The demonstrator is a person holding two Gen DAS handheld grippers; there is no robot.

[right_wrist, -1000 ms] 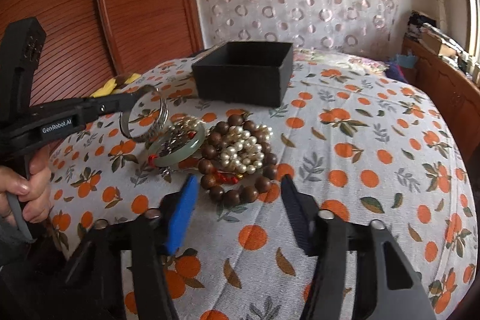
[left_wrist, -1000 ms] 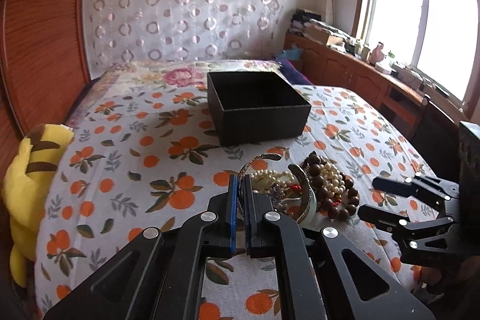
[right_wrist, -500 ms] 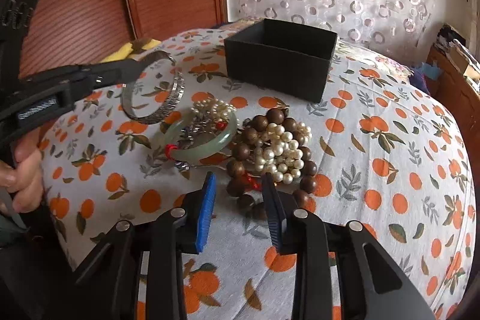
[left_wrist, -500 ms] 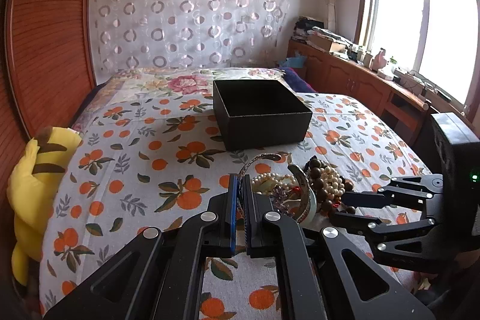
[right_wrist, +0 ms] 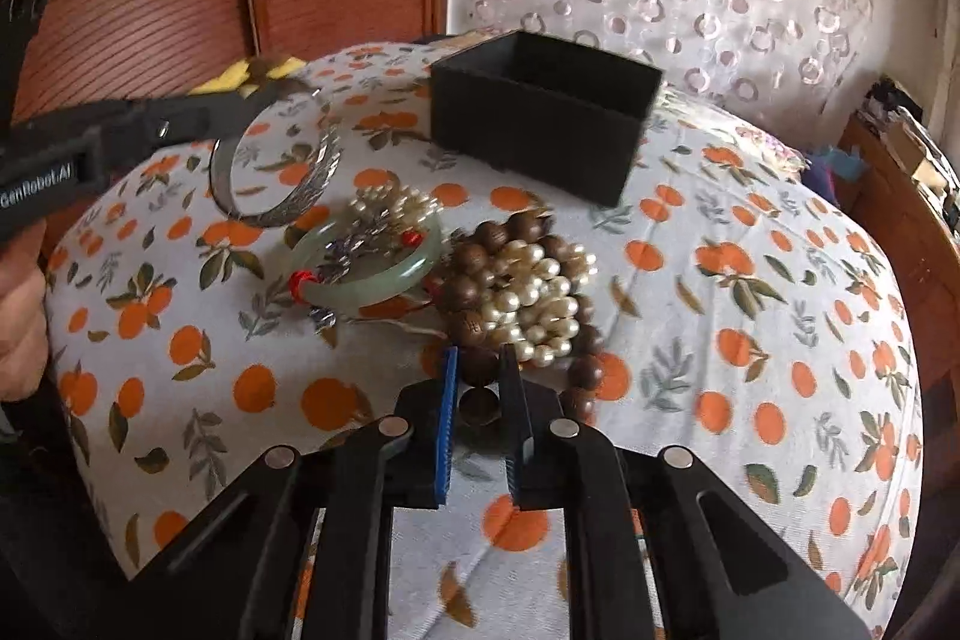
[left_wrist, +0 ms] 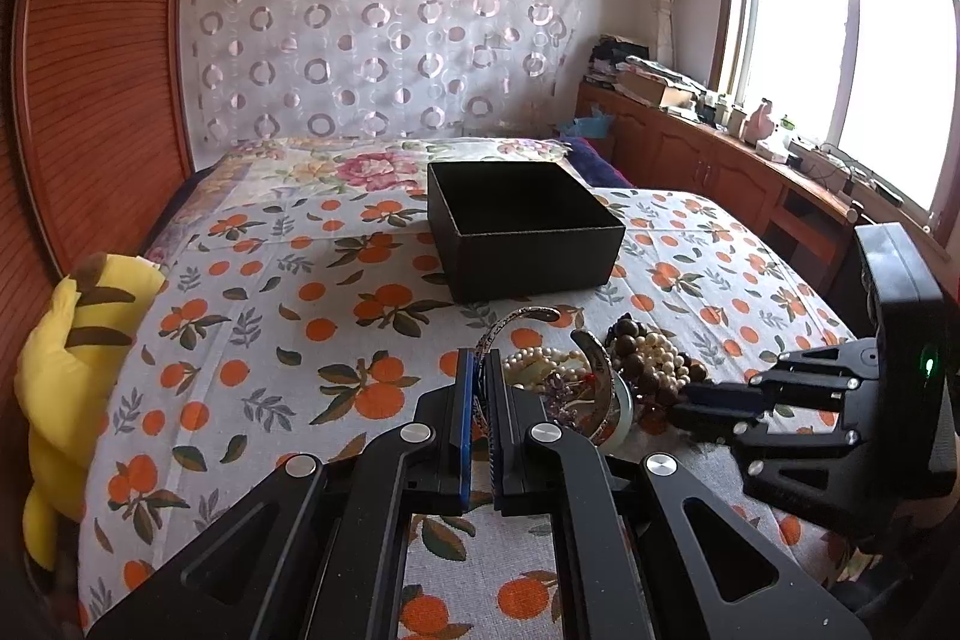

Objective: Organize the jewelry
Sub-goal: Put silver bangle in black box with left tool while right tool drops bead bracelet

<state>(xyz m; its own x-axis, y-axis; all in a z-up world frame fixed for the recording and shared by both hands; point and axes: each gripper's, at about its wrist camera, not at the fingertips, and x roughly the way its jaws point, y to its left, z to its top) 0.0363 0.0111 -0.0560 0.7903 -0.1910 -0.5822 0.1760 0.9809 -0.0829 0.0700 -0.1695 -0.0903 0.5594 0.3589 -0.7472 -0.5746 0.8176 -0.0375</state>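
My left gripper (left_wrist: 478, 370) is shut on a silver bangle (left_wrist: 510, 325) and holds it above the bed; the bangle also shows in the right wrist view (right_wrist: 300, 196). My right gripper (right_wrist: 478, 370) is shut on the brown wooden bead bracelet (right_wrist: 480, 370) at the near edge of the jewelry pile. The pile holds a white pearl bracelet (right_wrist: 534, 292), a green jade bangle (right_wrist: 372, 280) and a small pearl cluster (right_wrist: 390, 208). An open black box (left_wrist: 522, 226) stands on the bed beyond the pile; it also shows in the right wrist view (right_wrist: 540, 112).
The bed has an orange-print sheet (left_wrist: 270, 316). A yellow plush toy (left_wrist: 66, 364) lies at its left edge. A wooden headboard panel (left_wrist: 90, 70) is on the left. A wooden cabinet (left_wrist: 720, 166) with clutter runs under the window on the right.
My right gripper moved in to the pile and closed from wide open onto the brown bead bracelet. My left gripper stayed shut on the silver bangle and rose a little.
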